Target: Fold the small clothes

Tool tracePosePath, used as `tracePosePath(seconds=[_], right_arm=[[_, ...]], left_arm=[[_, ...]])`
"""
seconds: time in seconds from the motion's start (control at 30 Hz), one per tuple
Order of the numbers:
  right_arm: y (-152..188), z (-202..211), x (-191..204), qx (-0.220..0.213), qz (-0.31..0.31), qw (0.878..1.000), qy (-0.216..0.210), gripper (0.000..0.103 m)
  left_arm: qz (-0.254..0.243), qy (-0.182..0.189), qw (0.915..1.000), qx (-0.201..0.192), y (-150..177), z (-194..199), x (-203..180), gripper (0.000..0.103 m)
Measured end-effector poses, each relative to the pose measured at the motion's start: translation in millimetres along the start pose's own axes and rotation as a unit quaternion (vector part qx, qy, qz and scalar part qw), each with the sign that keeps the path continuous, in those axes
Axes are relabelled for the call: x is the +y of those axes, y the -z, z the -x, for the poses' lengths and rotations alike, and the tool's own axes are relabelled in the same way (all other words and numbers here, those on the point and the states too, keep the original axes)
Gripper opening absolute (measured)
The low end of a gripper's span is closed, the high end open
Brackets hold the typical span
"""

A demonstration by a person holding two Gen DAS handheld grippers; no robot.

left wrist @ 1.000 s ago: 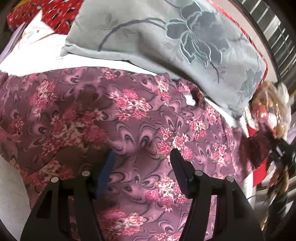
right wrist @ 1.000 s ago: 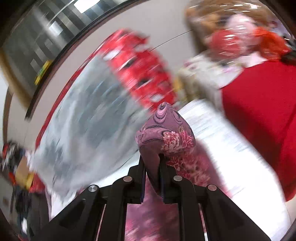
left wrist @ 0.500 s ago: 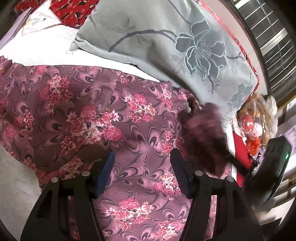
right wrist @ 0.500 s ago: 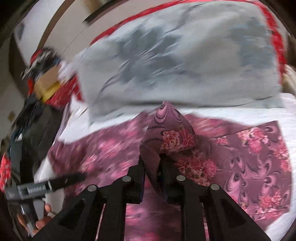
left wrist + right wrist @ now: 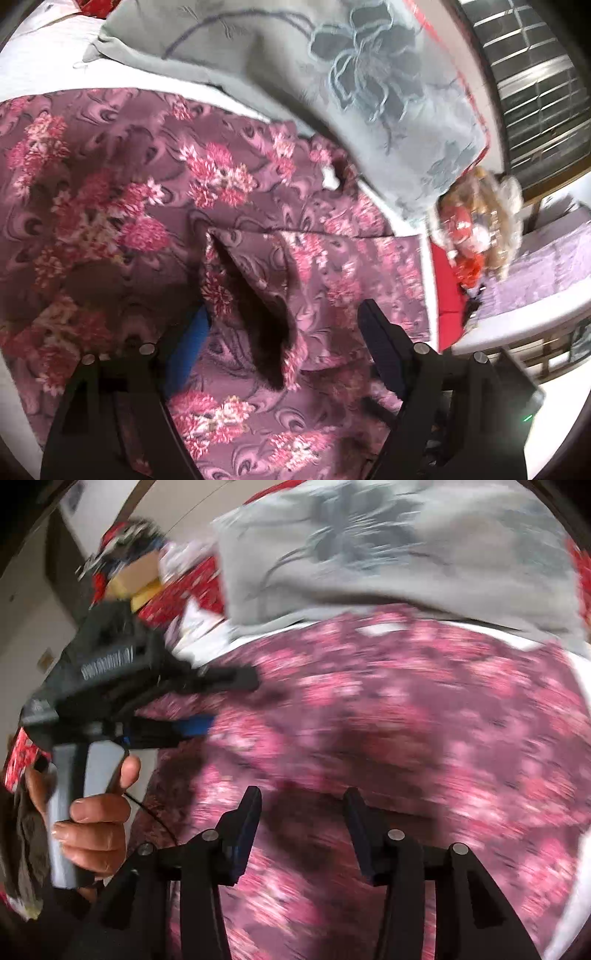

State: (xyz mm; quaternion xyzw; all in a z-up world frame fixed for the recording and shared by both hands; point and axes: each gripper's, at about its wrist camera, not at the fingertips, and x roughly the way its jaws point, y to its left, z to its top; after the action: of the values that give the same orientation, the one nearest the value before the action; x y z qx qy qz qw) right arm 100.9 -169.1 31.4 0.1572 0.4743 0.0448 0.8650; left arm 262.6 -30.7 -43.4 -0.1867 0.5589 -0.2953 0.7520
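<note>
A mauve garment with pink flowers lies spread on a white bed. Its right part is folded over onto the body, and the folded flap has a dark opening at its edge. My left gripper is open and empty just above the cloth, by that flap. In the right wrist view the same garment fills the blurred frame. My right gripper is open and empty above it. The left gripper shows there at the left, held in a hand.
A grey pillow with a flower print lies behind the garment and also shows in the right wrist view. A doll-like toy and a red item sit at the bed's right edge. Red patterned fabric lies far left.
My right gripper carried the pinched sleeve across over the garment and let it go; its jaws are now open. The flap now lies folded on the body. The left gripper stayed open.
</note>
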Motion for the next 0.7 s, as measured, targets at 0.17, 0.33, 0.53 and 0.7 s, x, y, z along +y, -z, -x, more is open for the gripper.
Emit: tracePosePath(seconds=[0.17,0.33,0.53,0.7], right_arm=[[5.5,54.3,-84.1,-0.062,-0.114,0.989,0.066,0.052],[5.5,93.6,-164.2,-0.125,-0.237,0.958,0.105,0.06],[2.3,60.1,-201.1,-0.095,-0.299,0.948,0.059,0.061],[-7.7,37.5,-183.5,-0.08,-0.248,0.964,0.049,0.005]], left_arm=[[-0.001,-0.051,0.998,-0.038,-2.4,0.6,-4.0,0.003],[0.021,-0.095,0.9834,-0.153,-9.0,55.4,10.1,0.003],[0.047,-0.082,0.9872,-0.129,-14.6,49.4,33.3,0.003],[0.047,-0.079,0.9881,-0.123,-13.4,44.4,30.9,0.003]])
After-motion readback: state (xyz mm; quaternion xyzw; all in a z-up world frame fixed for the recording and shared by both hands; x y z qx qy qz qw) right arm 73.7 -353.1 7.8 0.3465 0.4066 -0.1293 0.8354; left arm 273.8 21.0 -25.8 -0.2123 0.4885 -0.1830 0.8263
